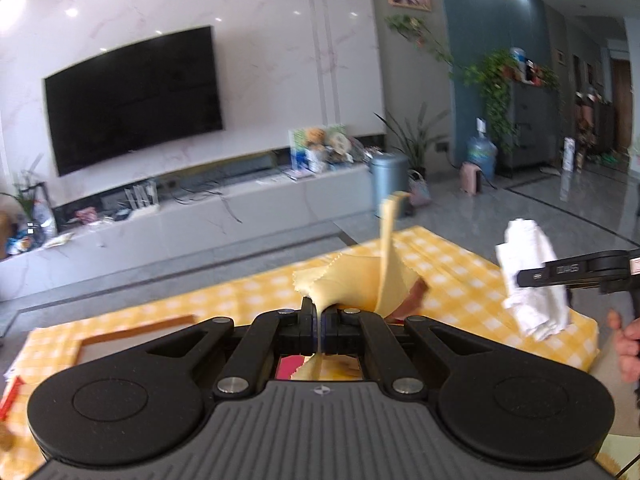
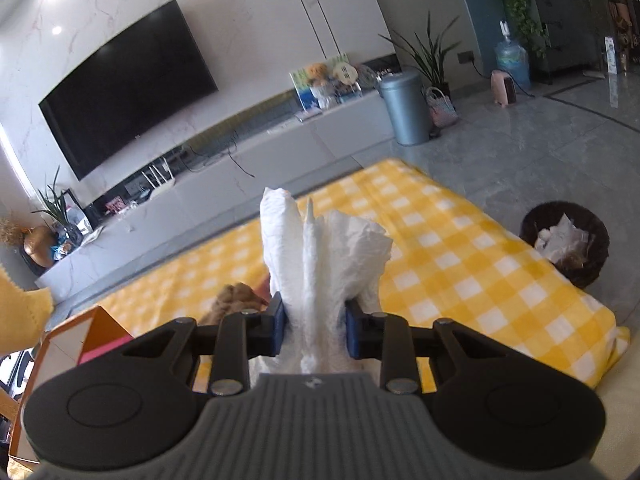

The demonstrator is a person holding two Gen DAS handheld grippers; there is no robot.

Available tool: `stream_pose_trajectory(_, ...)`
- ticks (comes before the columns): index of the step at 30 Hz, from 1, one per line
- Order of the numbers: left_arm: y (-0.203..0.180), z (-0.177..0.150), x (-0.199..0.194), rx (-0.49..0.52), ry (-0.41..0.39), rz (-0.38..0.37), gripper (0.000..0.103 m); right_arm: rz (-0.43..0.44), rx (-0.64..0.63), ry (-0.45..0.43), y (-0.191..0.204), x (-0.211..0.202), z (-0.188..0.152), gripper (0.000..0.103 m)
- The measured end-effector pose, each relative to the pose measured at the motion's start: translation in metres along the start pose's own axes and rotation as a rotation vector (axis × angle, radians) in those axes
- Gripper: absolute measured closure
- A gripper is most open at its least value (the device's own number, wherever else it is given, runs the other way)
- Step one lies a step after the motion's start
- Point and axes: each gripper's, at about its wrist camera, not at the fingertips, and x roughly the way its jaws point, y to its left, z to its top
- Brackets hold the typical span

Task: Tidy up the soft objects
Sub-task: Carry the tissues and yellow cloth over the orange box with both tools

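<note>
Soft cloths fill both handheld grippers above a table draped in a yellow-and-white checked tablecloth (image 2: 460,248). The left gripper (image 1: 319,330) has its black fingers pressed together on a thin, pale yellow cloth with pinked zigzag edges (image 1: 348,280); the fabric passes through the closed jaws, billows out just beyond the fingertips and sends one narrow strip standing up past them, while a corner hangs below the pads. A reddish-brown strip of material (image 1: 414,298) shows just right of that cloth, too blurred to identify.

The right gripper (image 2: 315,330) pinches a crumpled white paper towel (image 2: 320,256) between its blue-padded fingers (image 2: 279,330), the wad bulging upward and forward from the tips, held clear of the table. Seen from the left wrist camera, the same white wad (image 1: 534,276) sits in the right gripper's black jaws off to the right, well apart from the yellow cloth, with a person's hand (image 1: 628,348) on the handle at the frame edge.

Below and left of the right fingers lie a tan, lumpy soft object (image 2: 236,298) and an open wooden box (image 2: 86,328). A dark round wicker basket holding crumpled white paper (image 2: 566,242) stands on the floor to the far right of the fingers, beside the table.
</note>
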Motion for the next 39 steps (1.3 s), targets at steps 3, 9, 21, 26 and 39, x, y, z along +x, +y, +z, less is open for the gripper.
stream_pose_trajectory(3, 0.024, 0.003, -0.015, -0.038, -0.026, 0.041, 0.101, 0.025, -0.022, -0.037, 0.017, -0.015, 0.005, 0.075)
stream_pose_trajectory(9, 0.077, -0.002, -0.031, -0.168, -0.062, 0.089, 0.101, 0.118, -0.144, -0.097, 0.079, -0.047, 0.007, 0.075)
stream_pose_trajectory(21, 0.176, -0.033, -0.029, -0.348, -0.067, 0.209, 0.101, 0.300, -0.368, -0.003, 0.230, -0.030, -0.026, 0.075)
stream_pose_trajectory(26, 0.209, -0.049, -0.005, -0.405, -0.062, 0.272, 0.101, 0.370, -0.443, 0.122, 0.295, 0.008, -0.049, 0.075)
stream_pose_trajectory(39, 0.269, -0.100, 0.008, -0.552, -0.004, 0.218, 0.102, 0.323, -0.456, 0.361, 0.372, 0.122, -0.099, 0.075)
